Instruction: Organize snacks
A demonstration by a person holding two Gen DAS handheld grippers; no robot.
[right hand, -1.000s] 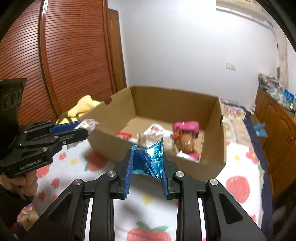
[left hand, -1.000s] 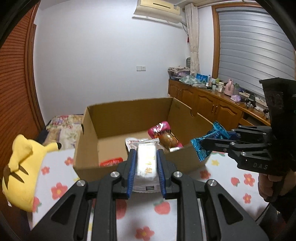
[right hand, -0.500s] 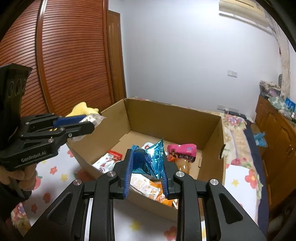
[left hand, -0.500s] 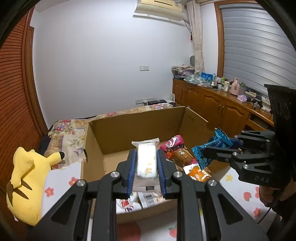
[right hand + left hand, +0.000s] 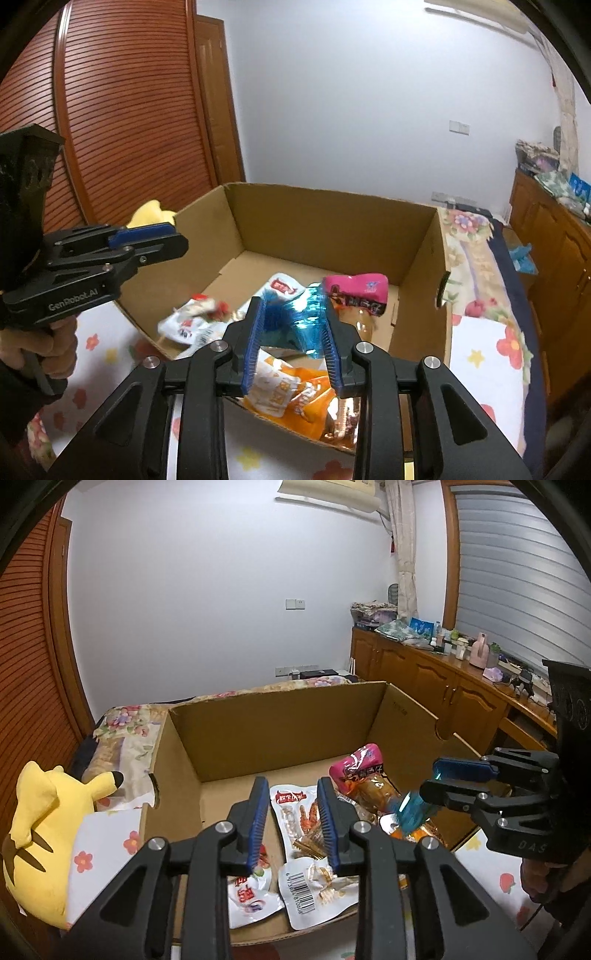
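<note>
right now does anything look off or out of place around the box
One thing: the blue foil packet is blurred between the right gripper's parted fingers, apparently dropping loose over the cardboard box. The left gripper is open and empty. Snacks lie jumbled inside, none spilled outside.

A home bedroom: floral bedspread (image 5: 122,720), wooden wardrobe doors (image 5: 122,122), wall air conditioner (image 5: 328,493), plush toy (image 5: 40,834).

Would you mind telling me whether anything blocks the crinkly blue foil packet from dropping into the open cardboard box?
Nothing visible does. The crinkly blue foil packet sits between the right gripper's parted fingers, above the open cardboard box. Only loose snack packets lie below, including an orange packet. The left gripper, open and empty, hangs off to the side.
</note>
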